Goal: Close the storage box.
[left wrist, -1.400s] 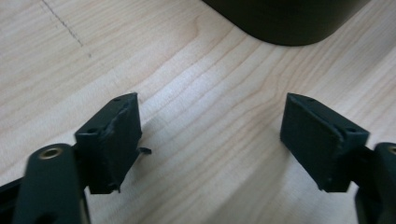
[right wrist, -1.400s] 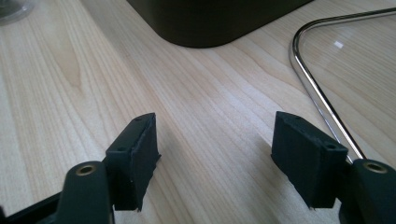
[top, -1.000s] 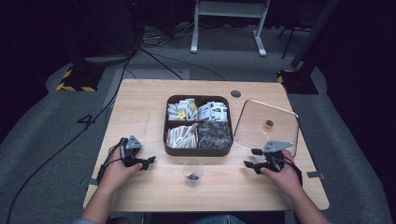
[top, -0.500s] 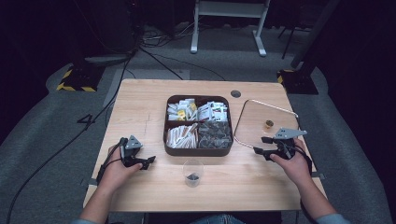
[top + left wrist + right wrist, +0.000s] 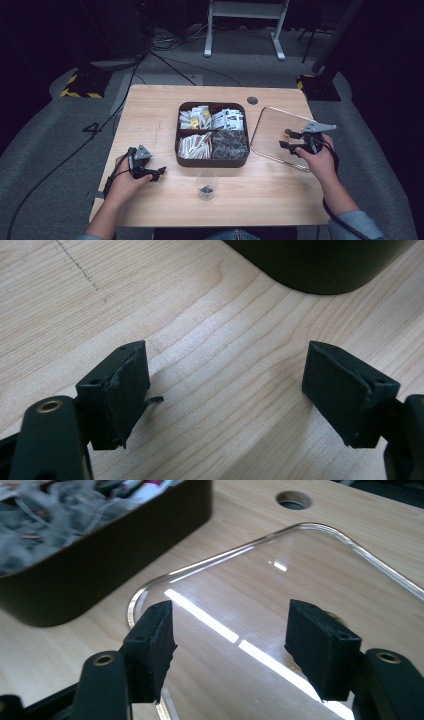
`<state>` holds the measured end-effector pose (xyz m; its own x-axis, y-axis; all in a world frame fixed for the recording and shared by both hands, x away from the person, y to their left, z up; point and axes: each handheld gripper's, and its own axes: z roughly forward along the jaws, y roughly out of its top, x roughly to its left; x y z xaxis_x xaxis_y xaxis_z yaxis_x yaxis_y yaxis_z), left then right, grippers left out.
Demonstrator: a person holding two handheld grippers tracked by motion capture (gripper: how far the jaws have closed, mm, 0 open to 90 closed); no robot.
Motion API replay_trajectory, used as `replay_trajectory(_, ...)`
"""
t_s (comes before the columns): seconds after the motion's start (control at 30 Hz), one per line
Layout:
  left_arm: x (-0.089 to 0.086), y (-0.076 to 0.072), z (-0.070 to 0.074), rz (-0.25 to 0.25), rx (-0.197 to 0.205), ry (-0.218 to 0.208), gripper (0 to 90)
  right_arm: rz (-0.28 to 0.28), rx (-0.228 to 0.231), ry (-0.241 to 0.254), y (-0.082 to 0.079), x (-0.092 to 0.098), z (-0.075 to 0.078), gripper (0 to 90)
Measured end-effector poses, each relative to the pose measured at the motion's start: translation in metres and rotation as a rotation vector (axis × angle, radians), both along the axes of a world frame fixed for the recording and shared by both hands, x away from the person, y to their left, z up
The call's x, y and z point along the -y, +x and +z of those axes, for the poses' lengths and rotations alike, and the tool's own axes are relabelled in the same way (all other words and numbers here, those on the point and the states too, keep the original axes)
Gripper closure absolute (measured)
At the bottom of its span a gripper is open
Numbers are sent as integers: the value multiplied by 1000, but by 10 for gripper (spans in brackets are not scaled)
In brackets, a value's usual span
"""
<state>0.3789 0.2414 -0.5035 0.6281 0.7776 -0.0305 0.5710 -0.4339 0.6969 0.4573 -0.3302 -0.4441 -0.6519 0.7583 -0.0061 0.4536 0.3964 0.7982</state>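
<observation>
A dark four-compartment box [image 5: 212, 159] of packets and tea bags stands mid-table. Its clear lid [image 5: 272, 127] lies flat to the right, with a small gold knob [image 5: 288, 133] on it. My right gripper [image 5: 286, 141] hovers over the lid's right part, pointing left. Its jaws [image 5: 230, 610] are apart and have just been opening a little, with nothing between them but the lid [image 5: 280, 580] below. My left gripper [image 5: 156, 173] rests on the table left of the box, open and empty [image 5: 227, 357]. The box's corner [image 5: 320, 265] lies ahead of it.
A small clear cup [image 5: 206, 185] with something dark at the bottom stands in front of the box. A cable hole [image 5: 252, 100] sits near the table's far edge. The box wall [image 5: 100, 570] rises left of the lid. Cables trail off the table's left side.
The right hand has risen and moved back and to the right, from the lid's near edge to above it. The left hand has kept still.
</observation>
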Motion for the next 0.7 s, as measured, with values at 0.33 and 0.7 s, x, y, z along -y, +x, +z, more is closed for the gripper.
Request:
replay_trajectory(0.33, 0, 0, 0, 11, 4, 0, 197, -120, -15, -10, 26, 24, -11, 352)
replay_trajectory(0.7, -3, 1, 0, 17, -9, -19, 198, -168, -20, -46, 41, 27, -18, 308)
